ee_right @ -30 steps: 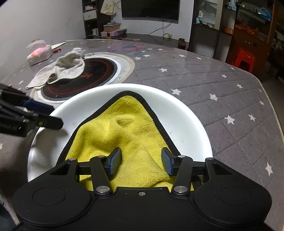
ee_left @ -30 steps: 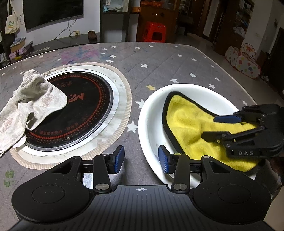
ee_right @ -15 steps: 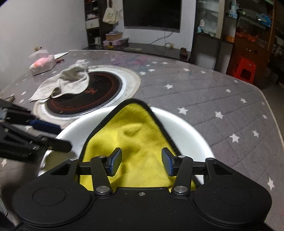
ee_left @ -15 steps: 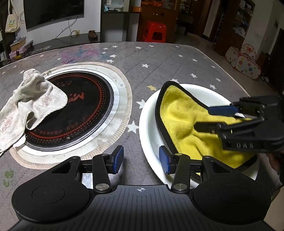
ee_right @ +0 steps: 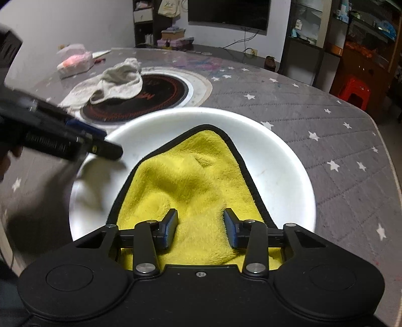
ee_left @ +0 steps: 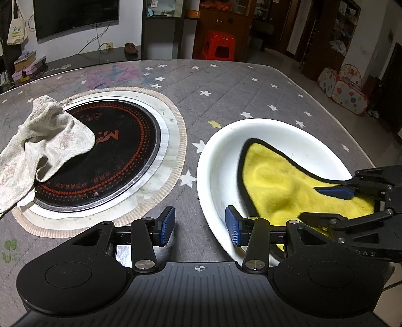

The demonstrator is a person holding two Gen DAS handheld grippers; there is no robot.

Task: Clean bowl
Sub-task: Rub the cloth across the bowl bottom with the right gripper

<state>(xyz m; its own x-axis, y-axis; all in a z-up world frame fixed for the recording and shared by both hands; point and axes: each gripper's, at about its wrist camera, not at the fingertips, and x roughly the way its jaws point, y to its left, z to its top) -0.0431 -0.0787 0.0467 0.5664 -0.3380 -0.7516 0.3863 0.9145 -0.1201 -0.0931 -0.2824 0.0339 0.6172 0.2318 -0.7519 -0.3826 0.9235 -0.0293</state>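
Dim indoor room, lit unevenly, brighter toward the pale floor [ee_left: 284, 60] at right. White wall [ee_left: 130, 30] behind, carrying a dark flat screen [ee_left: 75, 15] with cables trailing to a socket. Low dark bench [ee_left: 95, 54] beneath, bearing a brown shoe [ee_left: 131, 47] and stacked books [ee_left: 25, 60]. Cloth tote bag [ee_left: 16, 31] hanging at far left. Red plastic stool [ee_left: 221, 45] before brown wooden cabinets [ee_left: 221, 22]. Spotted play tent [ee_left: 344, 88], possibly folded, by the right wall. Dark shelving [ee_right: 304, 30] with glass fronts, contents too blurred to name.
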